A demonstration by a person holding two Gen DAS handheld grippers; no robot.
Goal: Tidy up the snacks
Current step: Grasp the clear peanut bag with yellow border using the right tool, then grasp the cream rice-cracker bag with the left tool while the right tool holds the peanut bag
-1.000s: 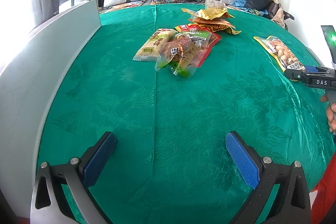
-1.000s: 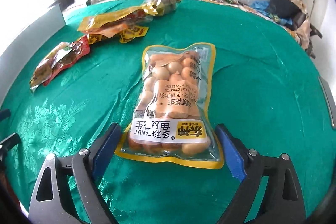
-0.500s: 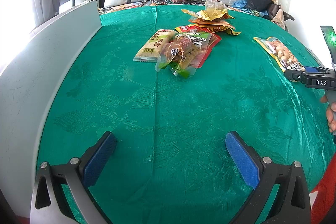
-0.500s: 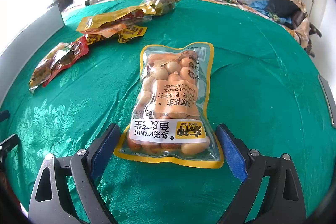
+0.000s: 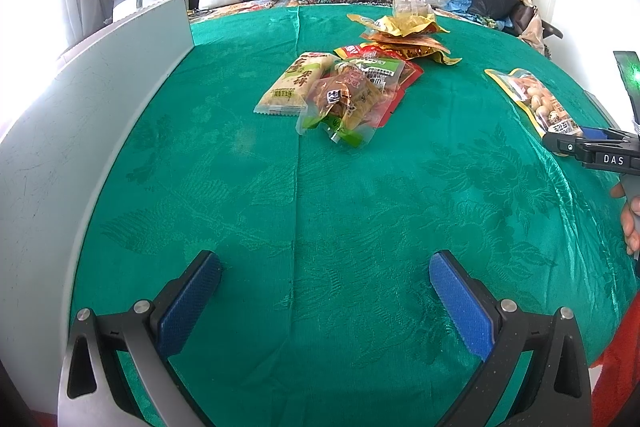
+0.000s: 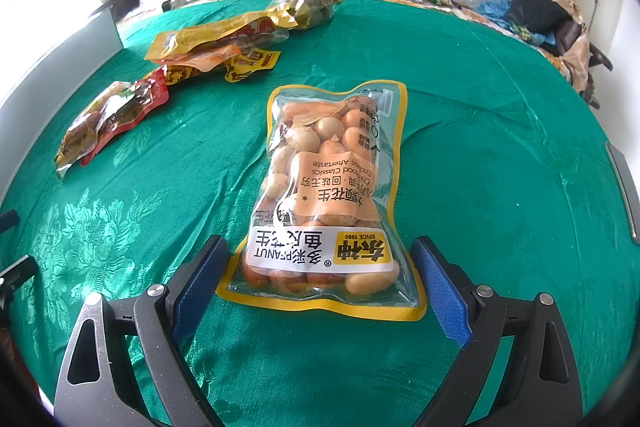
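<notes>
Two sets of jaws, both spread wide and holding nothing. My right gripper straddles the near end of the peanut bag, which lies flat on the green cloth of the bench, its blue pads just beside the bag's edges. My left gripper hovers over bare cloth, well apart from the snack pile further back.

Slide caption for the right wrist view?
Open right gripper straddles the near end of a peanut bag on green cloth.
</notes>
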